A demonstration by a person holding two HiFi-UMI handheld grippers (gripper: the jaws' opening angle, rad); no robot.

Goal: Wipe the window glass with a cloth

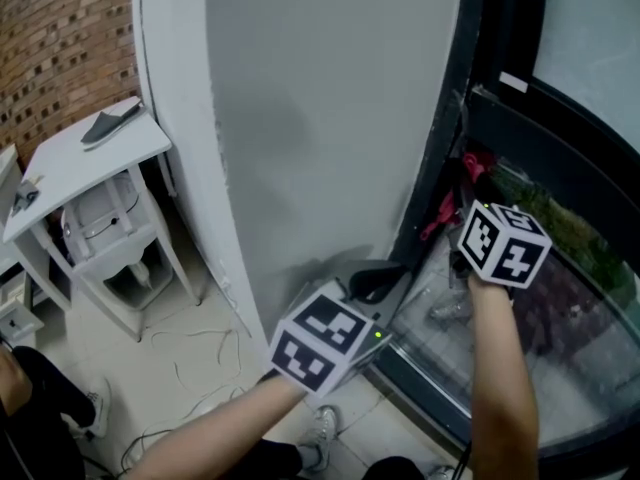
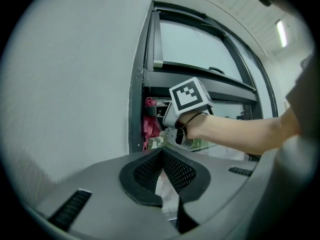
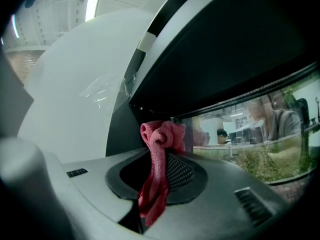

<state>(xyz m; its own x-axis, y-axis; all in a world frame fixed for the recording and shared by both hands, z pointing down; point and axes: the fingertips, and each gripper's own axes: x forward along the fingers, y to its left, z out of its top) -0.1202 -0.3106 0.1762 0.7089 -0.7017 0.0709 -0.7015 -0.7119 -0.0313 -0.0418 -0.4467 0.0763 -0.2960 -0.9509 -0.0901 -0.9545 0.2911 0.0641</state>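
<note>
Cloth [image 3: 156, 184] between right gripper [image 3: 161, 151] fingers [image 3: 181, 171]

The cloth [image 3: 157, 164] is pinkish red, the window frame [image 1: 448, 118] black, the wall [image 1: 320, 98] pale grey, the brickwork [image 1: 60, 38] reddish brown.

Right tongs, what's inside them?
A pink cloth is pinched in the right tongs. Its bunched end sticks out past the tips and a tail hangs down in front. The bit squeezed between the tongs is covered, so it cannot be seen.
</note>
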